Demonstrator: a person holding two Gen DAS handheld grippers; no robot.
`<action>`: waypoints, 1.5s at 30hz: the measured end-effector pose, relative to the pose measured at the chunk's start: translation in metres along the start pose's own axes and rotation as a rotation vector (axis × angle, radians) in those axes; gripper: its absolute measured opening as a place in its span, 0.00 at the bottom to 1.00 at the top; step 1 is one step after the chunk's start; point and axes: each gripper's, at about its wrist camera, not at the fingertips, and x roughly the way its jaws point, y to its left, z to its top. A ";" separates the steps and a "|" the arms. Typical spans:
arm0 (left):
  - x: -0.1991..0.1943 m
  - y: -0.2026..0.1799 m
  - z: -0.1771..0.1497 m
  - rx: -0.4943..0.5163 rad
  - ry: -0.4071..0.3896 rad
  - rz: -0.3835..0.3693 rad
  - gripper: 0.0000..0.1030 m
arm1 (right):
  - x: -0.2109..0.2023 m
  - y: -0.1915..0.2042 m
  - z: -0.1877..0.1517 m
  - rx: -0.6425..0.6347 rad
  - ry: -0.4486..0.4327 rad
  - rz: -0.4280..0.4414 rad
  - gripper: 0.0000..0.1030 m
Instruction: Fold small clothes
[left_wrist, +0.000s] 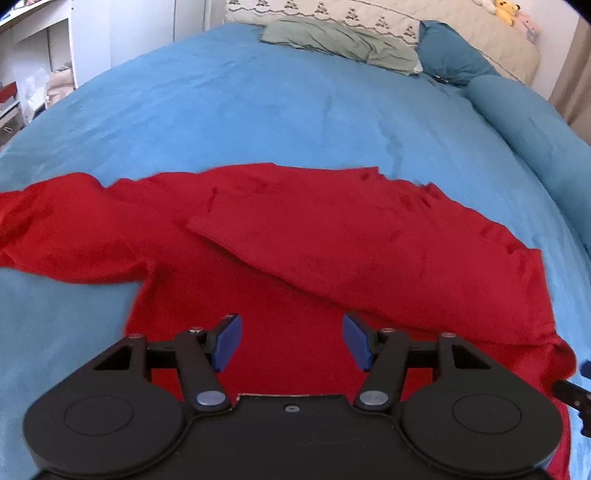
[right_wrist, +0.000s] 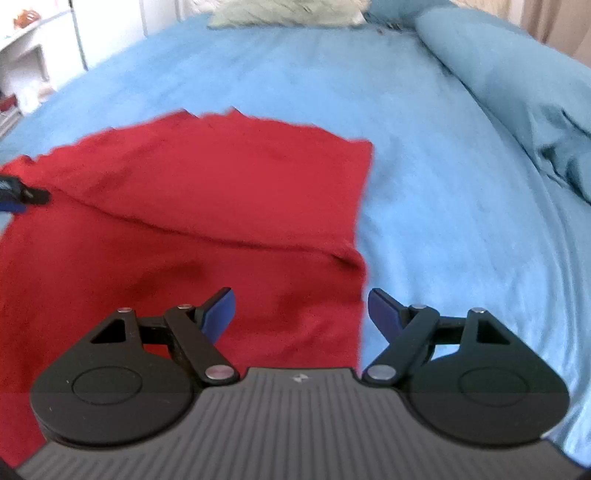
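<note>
One sleeve folded in, the other still to go

From my left: one sleeve (left_wrist: 55, 229) of the red shirt (left_wrist: 280, 295) still trails out over the blue bed (left_wrist: 258, 110), while the right-hand flap (left_wrist: 369, 254) already lies folded across the body, so I judge the fold barely half done. The shirt lies flat, its long axis seemingly running away from me. My left gripper (left_wrist: 291, 341) and right gripper (right_wrist: 301, 312) both hang spread and empty, the right over the shirt's right edge.
</note>
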 end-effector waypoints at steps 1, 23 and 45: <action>0.001 -0.002 0.001 0.002 -0.004 -0.009 0.63 | -0.001 0.004 0.002 -0.002 -0.010 0.026 0.92; 0.057 0.010 0.027 0.044 0.060 0.054 0.73 | 0.070 -0.003 0.016 0.047 0.013 -0.005 0.93; -0.089 0.265 0.034 -0.362 -0.135 0.380 0.93 | -0.023 0.169 0.101 0.070 -0.155 0.035 1.00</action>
